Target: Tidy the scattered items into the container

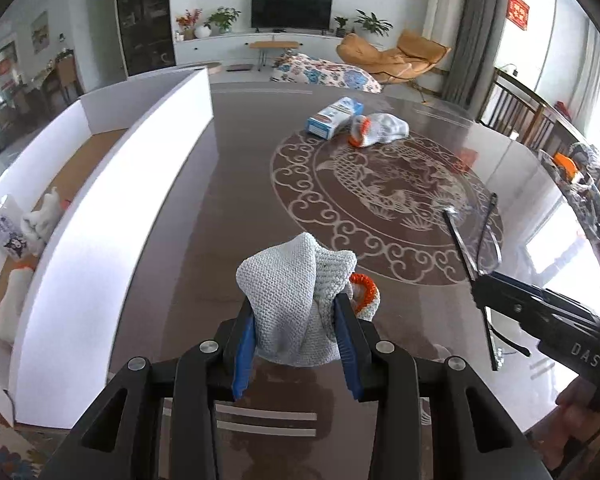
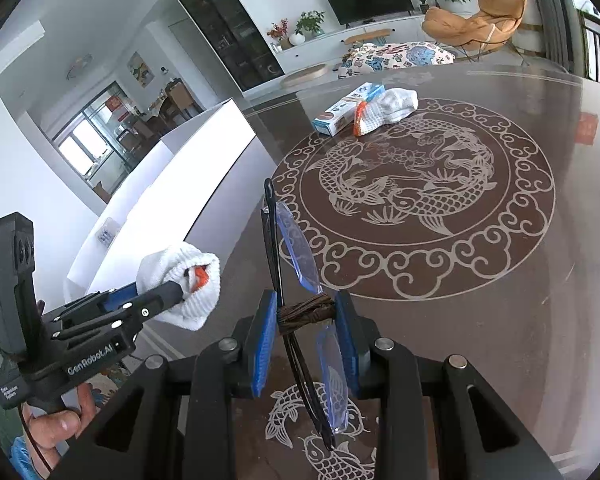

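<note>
The left gripper (image 1: 296,320) is clamped on a soft grey-white knitted glove with an orange cuff (image 1: 296,300), bunched between its blue pads and lifted clear of the glossy brown table with the pale fish medallion (image 1: 220,200), just to the right of the long white cardboard box with a brown floor (image 1: 112,184) that runs along the table's left edge. The glove looks light and limp — it will sag and swing, and should drop without care once over the wall. The right gripper (image 2: 306,316) is closed on a pair of black-framed spectacles with clear bluish lenses (image 2: 296,248), taken at the bridge, where brown cord is wound; this piece is stiff, thin and likely fragile, with slick lenses, so the wrapped bridge seems the safest hold and it wants lowering, not dropping. Near the far edge of the table lie a blue-and-white carton (image 1: 332,117) and a 2nd knitted glove (image 1: 380,129), touching. Inside the box, white soft things and a printed packet show only in part behind its wall; how firmly the frame is seated between the pads cannot be told.
</note>
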The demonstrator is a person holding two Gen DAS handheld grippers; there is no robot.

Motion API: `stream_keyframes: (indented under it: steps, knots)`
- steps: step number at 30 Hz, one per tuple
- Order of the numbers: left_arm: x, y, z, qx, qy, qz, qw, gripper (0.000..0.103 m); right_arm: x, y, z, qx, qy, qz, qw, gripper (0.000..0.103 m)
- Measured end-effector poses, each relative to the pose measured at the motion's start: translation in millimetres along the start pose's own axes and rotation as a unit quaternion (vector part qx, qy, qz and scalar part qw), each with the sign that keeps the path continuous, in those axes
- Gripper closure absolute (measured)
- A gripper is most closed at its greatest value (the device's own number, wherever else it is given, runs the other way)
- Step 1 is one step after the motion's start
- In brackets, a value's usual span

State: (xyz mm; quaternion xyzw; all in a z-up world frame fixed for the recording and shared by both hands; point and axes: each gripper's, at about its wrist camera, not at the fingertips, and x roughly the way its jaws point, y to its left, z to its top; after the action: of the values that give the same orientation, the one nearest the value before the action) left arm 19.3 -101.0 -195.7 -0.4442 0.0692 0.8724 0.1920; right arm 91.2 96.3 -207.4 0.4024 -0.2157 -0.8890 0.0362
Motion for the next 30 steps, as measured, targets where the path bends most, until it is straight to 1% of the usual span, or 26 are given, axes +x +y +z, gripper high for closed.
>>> stream_keyframes:
  steps: [7,23,30]
  knots:
    - [-2.5,3.9,0.1,-0.003,-0.004,0.01,0.9999,0.066,-1.1,5.9,1.2,-0.004,-0.002,0.005,1.0,0.073]
    - [-3.7,5.6,-0.8,-0.002,-0.008,0.018,0.9998,0.066,2.9,10.8,0.5,-0.008,0.004,0.003,1.0,0.073]
    - [-3.8,14.8,-0.4,-0.01,0.001,0.006,0.9999,0.066,12.2,20.0,-0.2,-0.017,0.016,0.003,1.0,0.073]
